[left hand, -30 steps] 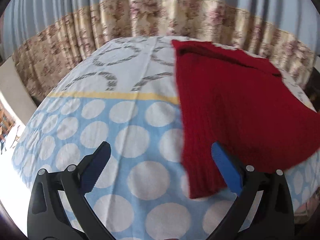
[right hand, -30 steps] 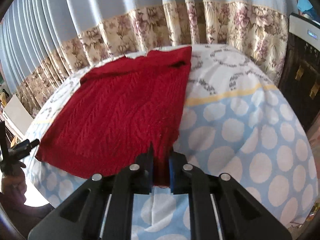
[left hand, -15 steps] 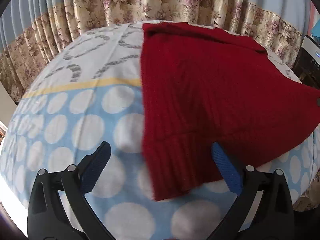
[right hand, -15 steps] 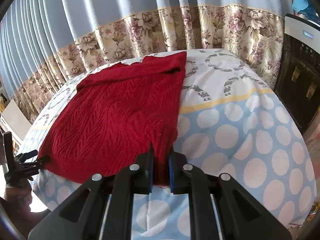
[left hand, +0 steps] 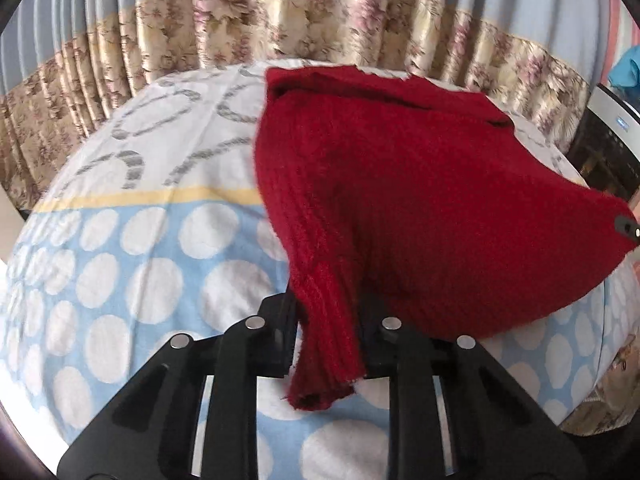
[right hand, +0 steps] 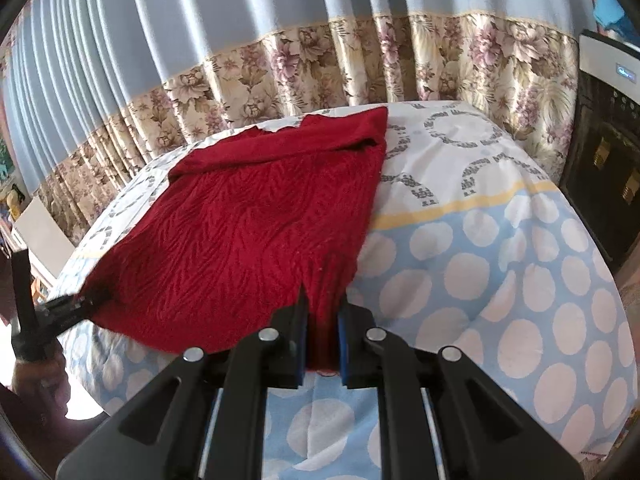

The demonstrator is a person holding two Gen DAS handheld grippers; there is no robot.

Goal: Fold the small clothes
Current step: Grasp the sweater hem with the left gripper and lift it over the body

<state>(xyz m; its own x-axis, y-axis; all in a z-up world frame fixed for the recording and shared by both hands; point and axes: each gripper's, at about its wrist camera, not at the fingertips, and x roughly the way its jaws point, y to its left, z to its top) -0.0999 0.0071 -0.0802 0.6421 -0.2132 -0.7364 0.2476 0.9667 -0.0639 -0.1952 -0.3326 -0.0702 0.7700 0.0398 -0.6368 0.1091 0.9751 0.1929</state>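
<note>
A red knitted sweater (left hand: 400, 184) lies spread on a table under a polka-dot cloth (left hand: 132, 264); it also shows in the right wrist view (right hand: 256, 232). My left gripper (left hand: 326, 320) is shut on the sweater's near left hem corner, whose ribbed edge hangs between the jaws. My right gripper (right hand: 323, 332) is shut on the near right hem corner. The left gripper (right hand: 76, 306) shows at the left edge of the right wrist view, gripping its corner. The right gripper's tip (left hand: 626, 230) shows at the right edge of the left wrist view. The near hem is lifted off the cloth.
Blue and floral curtains (right hand: 320, 60) hang behind the table. A dark appliance with a white top (right hand: 604, 152) stands at the right. A white board (right hand: 40, 232) leans at the far left. The cloth (right hand: 500, 272) is bare to the right of the sweater.
My left gripper moved right onto the sweater's left hem corner and closed on it, from wide open. The right gripper stayed shut on its corner. The hem has lifted.
</note>
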